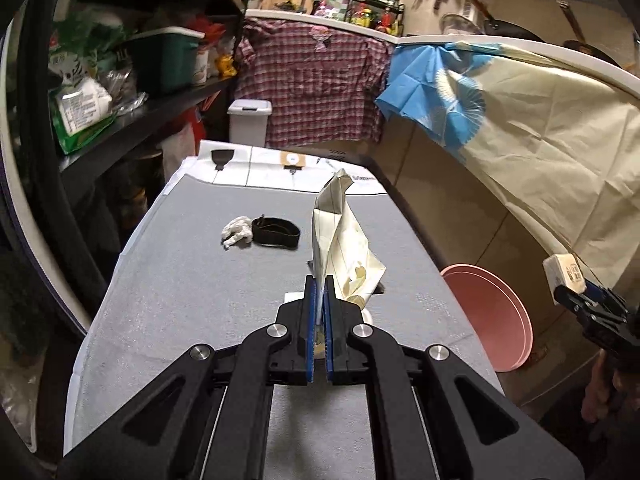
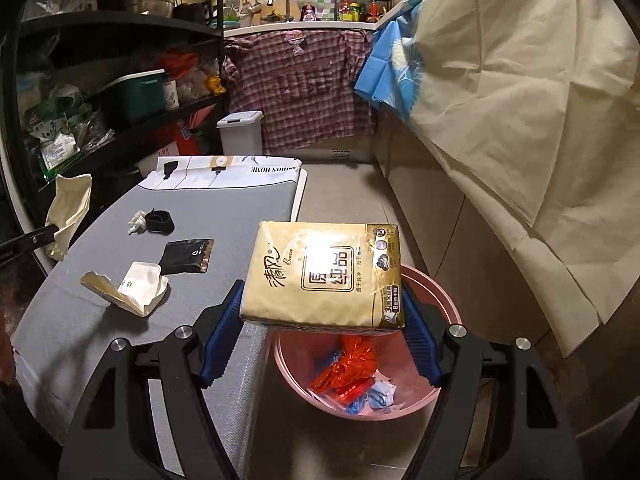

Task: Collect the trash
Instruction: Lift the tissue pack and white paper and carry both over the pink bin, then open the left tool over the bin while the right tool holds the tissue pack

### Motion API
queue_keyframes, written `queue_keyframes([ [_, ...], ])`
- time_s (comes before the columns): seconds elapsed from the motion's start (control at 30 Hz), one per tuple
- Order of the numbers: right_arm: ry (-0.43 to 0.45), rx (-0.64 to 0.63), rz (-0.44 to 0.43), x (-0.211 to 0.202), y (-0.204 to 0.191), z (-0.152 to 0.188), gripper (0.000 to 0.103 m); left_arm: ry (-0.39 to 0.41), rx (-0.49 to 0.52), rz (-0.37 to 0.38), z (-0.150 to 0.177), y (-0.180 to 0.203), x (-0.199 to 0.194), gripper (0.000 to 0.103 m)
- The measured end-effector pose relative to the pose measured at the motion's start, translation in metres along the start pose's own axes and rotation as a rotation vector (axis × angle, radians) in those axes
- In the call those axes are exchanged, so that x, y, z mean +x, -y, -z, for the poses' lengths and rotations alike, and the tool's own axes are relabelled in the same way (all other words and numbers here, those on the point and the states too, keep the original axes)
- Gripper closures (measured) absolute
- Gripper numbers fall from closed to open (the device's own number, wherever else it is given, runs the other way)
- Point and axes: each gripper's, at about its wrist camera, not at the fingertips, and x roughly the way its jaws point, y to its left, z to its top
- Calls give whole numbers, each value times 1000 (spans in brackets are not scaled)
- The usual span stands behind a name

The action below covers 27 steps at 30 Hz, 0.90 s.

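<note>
Holding a crumpled cream paper wrapper (image 1: 344,248) upright, left gripper (image 1: 319,312) is clamped on its lower edge above the grey padded table (image 1: 180,300). Right gripper (image 2: 322,320) grips a gold plastic tissue pack (image 2: 326,274) by its sides, over the pink round trash bin (image 2: 448,308) beside the table's right edge.

Gold tissue pack (image 2: 324,276) above pink bin (image 2: 448,308)

Left tongs (image 1: 319,296) clamped tight; right tongs (image 2: 322,300) spread wide, gripping.
</note>
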Motion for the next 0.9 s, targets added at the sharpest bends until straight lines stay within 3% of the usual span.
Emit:
queue_keyframes([
  [0.67, 37, 74, 85, -3, 36, 0, 31, -1, 54, 36, 8, 52, 3, 100],
  [0.9, 60, 81, 157, -5, 45, -4, 31, -1, 66, 61, 3, 73, 7, 100],
])
